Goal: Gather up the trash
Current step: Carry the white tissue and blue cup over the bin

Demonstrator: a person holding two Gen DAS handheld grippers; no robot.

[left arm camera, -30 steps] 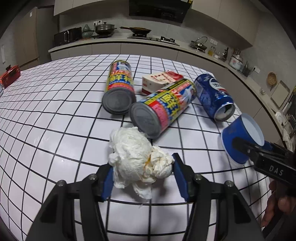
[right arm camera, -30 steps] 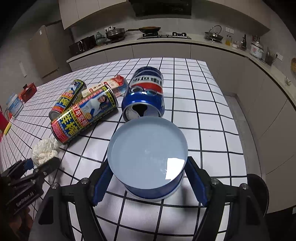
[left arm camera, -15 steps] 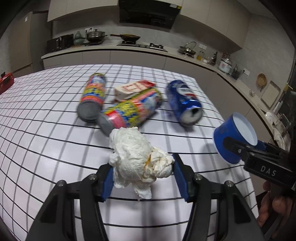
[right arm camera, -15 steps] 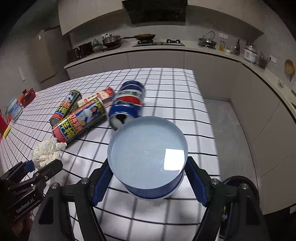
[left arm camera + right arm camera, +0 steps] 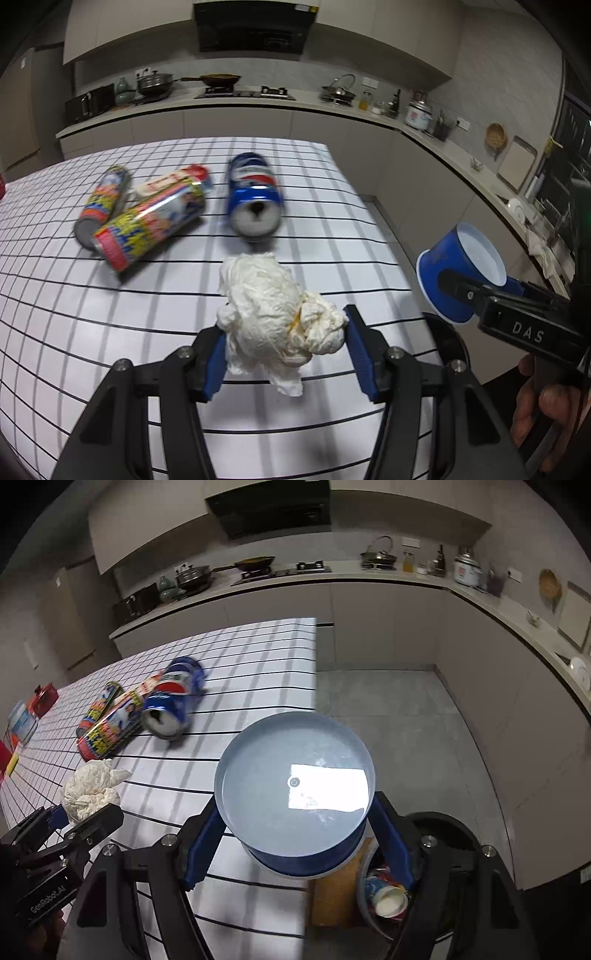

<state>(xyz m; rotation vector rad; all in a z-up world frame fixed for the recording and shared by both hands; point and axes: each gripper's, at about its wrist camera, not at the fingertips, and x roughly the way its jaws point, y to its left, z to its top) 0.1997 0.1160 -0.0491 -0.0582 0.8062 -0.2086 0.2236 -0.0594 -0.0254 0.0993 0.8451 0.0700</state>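
1. We see the left gripper clamped on a crumpled white paper wad, its blue pads pressed into both sides, the wad held above the white gridded worktop near its right edge.
2. We see the right gripper clamped on a blue paper cup, mouth toward the camera and its white inside empty; the cup sits over the worktop's edge, above the floor.
3. Below the cup in the right wrist view, we make out a dark trash bin on the floor, with a paper cup and coloured packaging inside, and a yellowish block just beside it.
4. On the worktop, well behind the grippers, a blue soda can lies on its side, opening toward us.
5. To its left we see two yellow-and-red cans lying side by side, touching, with a small red-and-white carton behind them.
6. A person's fingers show at the right gripper's handle.
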